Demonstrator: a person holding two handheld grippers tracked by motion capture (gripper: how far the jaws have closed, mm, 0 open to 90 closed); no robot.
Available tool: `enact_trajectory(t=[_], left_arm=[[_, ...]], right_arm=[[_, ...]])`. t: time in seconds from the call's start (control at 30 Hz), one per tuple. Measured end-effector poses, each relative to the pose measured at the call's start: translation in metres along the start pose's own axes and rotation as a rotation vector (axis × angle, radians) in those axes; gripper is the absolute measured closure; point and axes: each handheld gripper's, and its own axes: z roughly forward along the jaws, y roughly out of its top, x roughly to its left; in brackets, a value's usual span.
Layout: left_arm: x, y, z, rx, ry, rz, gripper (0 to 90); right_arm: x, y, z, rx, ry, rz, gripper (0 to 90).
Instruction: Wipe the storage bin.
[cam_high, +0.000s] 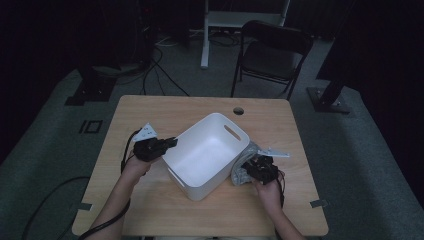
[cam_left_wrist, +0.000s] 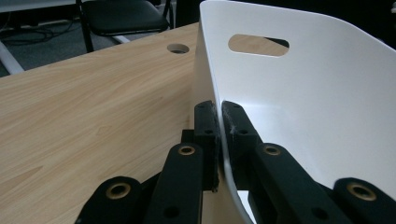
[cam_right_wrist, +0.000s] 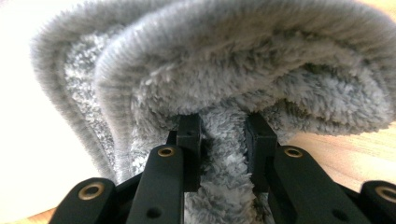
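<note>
A white plastic bin (cam_high: 207, 152) with slot handles stands in the middle of the wooden table (cam_high: 150, 110). My left gripper (cam_high: 172, 142) is shut on the bin's left rim; in the left gripper view the thin white wall (cam_left_wrist: 299, 102) runs between the two black jaws. A grey fluffy cloth (cam_high: 245, 167) lies against the bin's right side. My right gripper (cam_high: 252, 167) is shut on a fold of that cloth (cam_right_wrist: 233, 93), which bulges over the jaws in the right gripper view, with the white bin wall (cam_right_wrist: 28, 140) just beside it.
A round cable hole (cam_high: 238, 110) sits near the table's far edge. A black folding chair (cam_high: 272, 55) stands beyond the table, with stand legs and cables on the floor around it.
</note>
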Motion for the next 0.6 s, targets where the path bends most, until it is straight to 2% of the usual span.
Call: enact_trajectory(t=[0.1, 0.27, 0.4, 0.5, 0.6], left_arm=[[0.0, 0.0, 0.0, 0.0, 0.0, -0.002, 85.3], [0.0, 0.0, 0.0, -0.001, 0.002, -0.007, 85.2], [0.0, 0.0, 0.0, -0.003, 0.011, -0.012, 85.2], [0.0, 0.0, 0.001, -0.004, 0.014, -0.021, 85.2], [-0.001, 0.0, 0.001, -0.008, 0.016, -0.026, 85.2]], right_arm=[[-0.003, -0.003, 0.006, 0.019, -0.01, -0.003, 72.8], [-0.009, -0.011, 0.02, 0.079, -0.016, 0.009, 72.7], [-0.009, -0.01, 0.02, 0.087, -0.02, 0.007, 72.7], [-0.005, -0.004, 0.005, 0.048, -0.005, -0.002, 72.7], [0.002, 0.006, -0.018, -0.031, 0.027, -0.005, 72.8]])
